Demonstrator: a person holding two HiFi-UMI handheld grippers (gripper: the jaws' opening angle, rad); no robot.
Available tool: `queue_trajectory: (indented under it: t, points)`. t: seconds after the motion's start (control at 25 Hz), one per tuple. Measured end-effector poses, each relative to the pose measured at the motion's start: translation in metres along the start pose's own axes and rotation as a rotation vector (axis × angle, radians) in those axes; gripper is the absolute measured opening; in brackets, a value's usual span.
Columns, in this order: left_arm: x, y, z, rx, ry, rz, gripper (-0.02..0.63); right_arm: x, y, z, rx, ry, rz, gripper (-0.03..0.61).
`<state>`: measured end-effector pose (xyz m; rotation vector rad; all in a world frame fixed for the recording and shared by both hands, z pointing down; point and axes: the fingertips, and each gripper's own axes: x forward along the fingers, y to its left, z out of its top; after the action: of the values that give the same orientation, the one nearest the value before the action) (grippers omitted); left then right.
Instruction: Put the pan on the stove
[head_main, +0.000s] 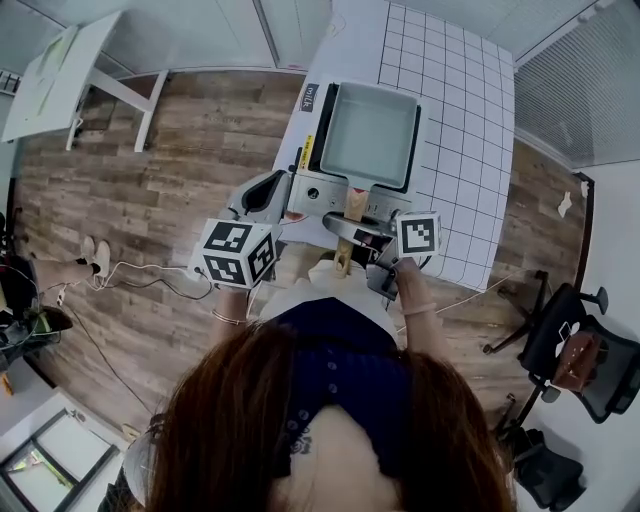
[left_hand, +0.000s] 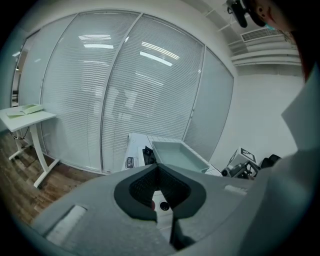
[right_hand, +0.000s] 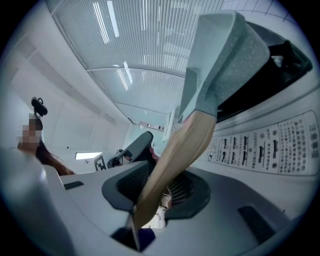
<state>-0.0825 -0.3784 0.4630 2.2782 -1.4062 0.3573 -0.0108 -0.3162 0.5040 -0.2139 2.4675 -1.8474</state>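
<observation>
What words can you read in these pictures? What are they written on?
"milk": on the white box lying beside the stove.
Rows of print on the stove's front panel: too small and blurred to read.
Yellow sticker at the stove's left side: too small to read.

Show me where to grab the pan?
Grab the wooden handle, coming from the front of the stove. It sticks out thin past the edge of the pan, so jaws fit around it. The right gripper is shut on it.
</observation>
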Motion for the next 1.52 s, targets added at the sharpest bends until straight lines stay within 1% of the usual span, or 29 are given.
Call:
queue_trajectory:
  t: [0.16, 0.44, 0.6, 0.96, 1.12, 1.32, 1.52]
  points:
    - [0.003, 0.002, 0.0, 0.008, 0.006, 0.008, 0.011, 0.001, -0.002, 0.003, 0.003, -0.002, 0.015, 0.123]
    - [0.006, 0.004, 0.001, -0.002, 0.003, 0.008, 0.011, 0.001, -0.01, 0.0, 0.023, 0.016, 0.001, 0.123]
    - [0.007, 0.002, 0.0, -0.001, 0.004, 0.007, 0.011, 0.001, -0.01, 0.004, 0.015, 0.01, 0.004, 0.121]
    - [0.002, 0.001, -0.002, -0.009, 0.001, 0.013, 0.011, 0.0, -0.011, 0.005, 0.036, -0.019, 0.027, 0.124]
    - [-0.001, 0.0, -0.004, -0.007, 0.005, 0.014, 0.011, 0.0, -0.009, 0.006, 0.023, -0.036, 0.029, 0.142]
    - [-0.004, -0.002, -0.006, -0.006, 0.005, 0.01, 0.011, -0.003, -0.01, 0.009, 0.063, -0.079, 0.042, 0.193]
    - [-0.008, -0.005, -0.01, -0.004, 0.009, 0.004, 0.011, -0.006, -0.014, 0.006, 0.096, -0.104, 0.032, 0.216]
